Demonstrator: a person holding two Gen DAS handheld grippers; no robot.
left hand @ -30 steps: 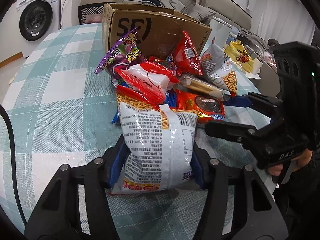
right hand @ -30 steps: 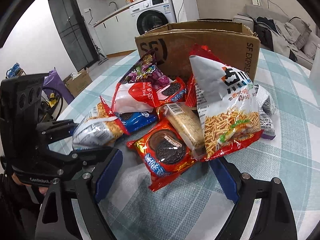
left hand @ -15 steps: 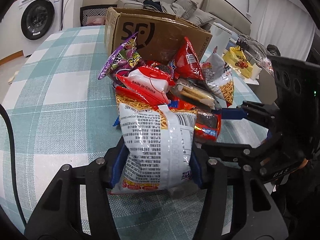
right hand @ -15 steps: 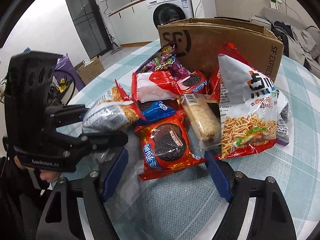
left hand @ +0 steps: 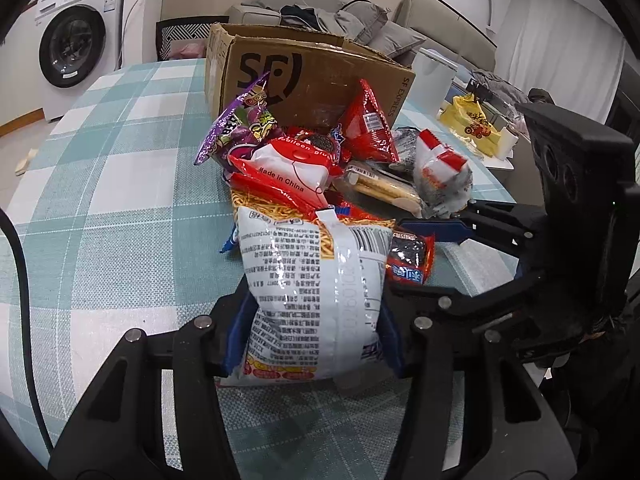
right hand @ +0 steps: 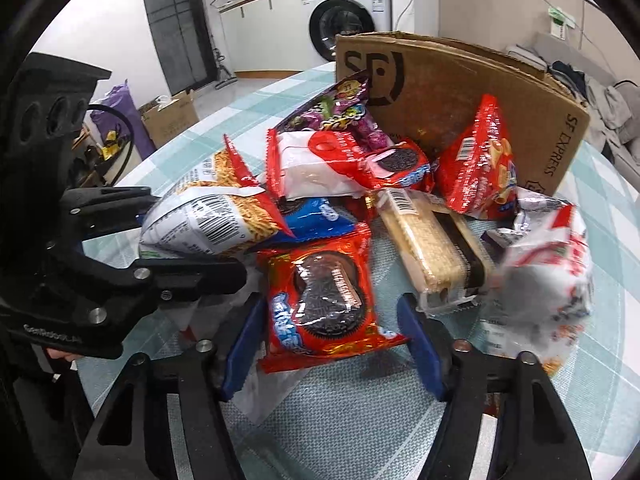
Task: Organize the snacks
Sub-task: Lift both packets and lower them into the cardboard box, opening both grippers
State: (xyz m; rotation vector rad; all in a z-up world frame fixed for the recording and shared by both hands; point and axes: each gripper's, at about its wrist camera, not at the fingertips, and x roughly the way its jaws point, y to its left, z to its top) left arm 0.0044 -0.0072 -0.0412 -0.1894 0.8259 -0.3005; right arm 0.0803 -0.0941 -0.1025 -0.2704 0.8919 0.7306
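Left hand-held gripper (left hand: 314, 328) grasps the noodle-snack bag (left hand: 316, 292), jaws closing; bag's lower end hidden. Right hand-held gripper (right hand: 332, 344) closing around the red Oreo pack (right hand: 324, 296); pad contact unclear.

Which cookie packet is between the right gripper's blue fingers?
The red cookie packet, nearest the right gripper, whose jaws are closing around it. The blue cookie packet lies farther back in the pile.

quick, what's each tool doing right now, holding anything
Left tool: closing, pressed on the noodle snack bag.
Right tool: closing around the red cookie pack, not yet gripping.

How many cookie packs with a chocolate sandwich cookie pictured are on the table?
3: red pack between the right gripper fingers, blue pack behind it, red pack near the box. More may be hidden.
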